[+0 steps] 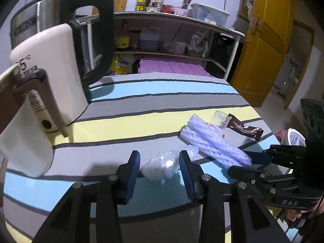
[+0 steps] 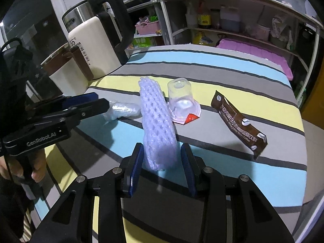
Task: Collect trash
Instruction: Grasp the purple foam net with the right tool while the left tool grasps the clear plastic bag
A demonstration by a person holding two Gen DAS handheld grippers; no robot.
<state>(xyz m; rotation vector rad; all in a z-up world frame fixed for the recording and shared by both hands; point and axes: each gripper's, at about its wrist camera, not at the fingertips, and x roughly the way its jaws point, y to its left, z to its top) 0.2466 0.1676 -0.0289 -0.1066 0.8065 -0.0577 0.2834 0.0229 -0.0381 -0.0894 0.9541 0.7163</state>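
On the striped tablecloth [image 2: 232, 125] lie four pieces of trash: a crumpled clear plastic wrap [image 1: 160, 167], a lilac foam fruit net [image 2: 157, 121], an upturned clear plastic cup with a peeled foil lid [image 2: 181, 101] and a brown coffee sachet [image 2: 239, 121].

The left gripper [image 1: 160, 171] stands open around the plastic wrap, its blue pads on each side and not yet pressing. The right gripper [image 2: 161, 168] has the near end of the foam net between its pads; the net fills the gap, but whether the pads already press cannot be told.

All these things look very light. The wrap is soft and slippery, so it is best pinched at its thick middle. The net is springy and will squash; the end is a good place.

The cream kettle [image 2: 95, 46] shows "55°C". The grippers bear "GenRobot.AI" and "DAS". The sachet's print is too small to read.
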